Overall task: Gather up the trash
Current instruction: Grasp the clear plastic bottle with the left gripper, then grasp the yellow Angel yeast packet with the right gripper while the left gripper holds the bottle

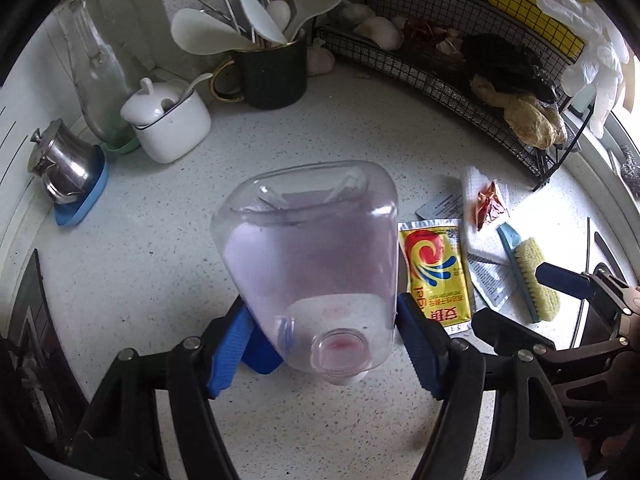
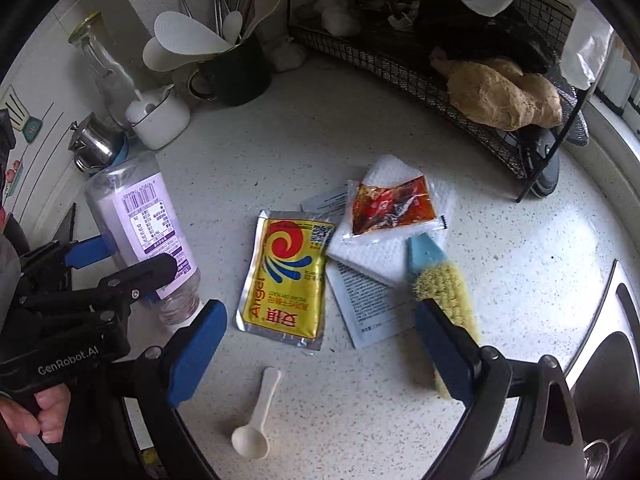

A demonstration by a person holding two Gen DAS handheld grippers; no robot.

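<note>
Clear plastic bottle (image 1: pixel 312 264) sits clamped in the left gripper (image 1: pixel 324 332); beside the bottle, the yellow yeast packet (image 2: pixel 286 274) lies under the right gripper's (image 2: pixel 320 344) parted jaws.

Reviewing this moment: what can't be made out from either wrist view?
- Bottle contents: empty or not is unclear; its label covers the body in the right wrist view.
- Grey leaflet: print too small; paper towel covers its top.
- Brush: lower end hidden behind the right gripper.
- Wire rack: cut off by the frame edge.

Speckled white countertop (image 2: pixel 360 420), yellow sachet (image 2: pixel 286 276) (red-blue swirl), purple-labelled clear bottle (image 2: pixel 148 220), blue-handled brush (image 2: pixel 440 280)
</note>
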